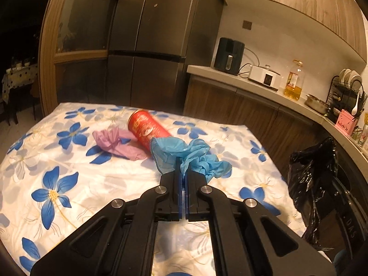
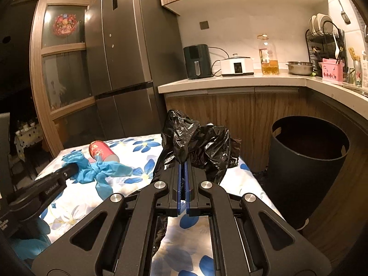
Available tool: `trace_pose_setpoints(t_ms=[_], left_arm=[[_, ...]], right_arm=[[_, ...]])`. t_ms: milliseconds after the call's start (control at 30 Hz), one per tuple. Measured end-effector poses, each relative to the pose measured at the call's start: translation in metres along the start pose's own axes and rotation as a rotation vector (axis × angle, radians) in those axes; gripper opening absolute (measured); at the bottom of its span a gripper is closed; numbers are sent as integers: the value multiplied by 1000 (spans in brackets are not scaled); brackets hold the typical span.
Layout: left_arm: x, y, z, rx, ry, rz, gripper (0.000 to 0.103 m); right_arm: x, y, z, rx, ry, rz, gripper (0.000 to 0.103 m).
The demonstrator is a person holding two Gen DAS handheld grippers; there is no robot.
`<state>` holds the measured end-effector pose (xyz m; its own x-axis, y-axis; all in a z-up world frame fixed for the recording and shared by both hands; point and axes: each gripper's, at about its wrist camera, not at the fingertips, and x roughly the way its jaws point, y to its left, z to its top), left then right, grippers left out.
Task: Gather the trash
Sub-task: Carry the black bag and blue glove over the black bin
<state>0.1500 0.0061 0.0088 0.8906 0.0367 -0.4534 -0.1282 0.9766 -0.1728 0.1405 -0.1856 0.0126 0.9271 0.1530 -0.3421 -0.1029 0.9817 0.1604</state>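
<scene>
My left gripper (image 1: 183, 161) is shut on a crumpled blue glove (image 1: 184, 151), held just above the flowered tablecloth (image 1: 57, 165). Behind the glove lies a red snack can (image 1: 147, 130) on its side, with a crumpled pink glove (image 1: 119, 143) to its left. My right gripper (image 2: 183, 164) is shut on a black trash bag (image 2: 202, 145), which bunches up over its fingertips. In the right wrist view the left gripper (image 2: 71, 168) reaches in from the left with the blue glove (image 2: 101, 172) hanging from it, and the red can (image 2: 101, 153) lies behind it.
A black round bin (image 2: 306, 161) stands on the floor right of the table, below the kitchen counter (image 2: 230, 80). A dark fridge (image 2: 128, 57) stands behind the table. The counter holds an air fryer, a cooker, an oil bottle and a dish rack.
</scene>
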Motion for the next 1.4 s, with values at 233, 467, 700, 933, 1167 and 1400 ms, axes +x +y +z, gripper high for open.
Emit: trace_pose_setpoints(t_ms=[233, 467, 700, 933, 1167, 1400], left_arm=[[-8, -29, 6, 42, -28, -26, 1], [-3, -65, 7, 93, -34, -77, 1], [4, -106, 8, 145, -37, -138, 1], [8, -143, 9, 187, -46, -193, 1], [9, -176, 9, 222, -52, -239, 1], [9, -210, 13, 261, -78, -293, 1]], right_arm=[[-12, -15, 5, 11, -18, -5, 2], [-20, -40, 12, 29, -28, -43, 2], [-26, -72, 19, 38, -39, -118, 2], [-31, -104, 29, 54, -63, -185, 2], [-37, -131, 37, 72, -86, -240, 2], [-41, -156, 43, 83, -107, -300, 2]])
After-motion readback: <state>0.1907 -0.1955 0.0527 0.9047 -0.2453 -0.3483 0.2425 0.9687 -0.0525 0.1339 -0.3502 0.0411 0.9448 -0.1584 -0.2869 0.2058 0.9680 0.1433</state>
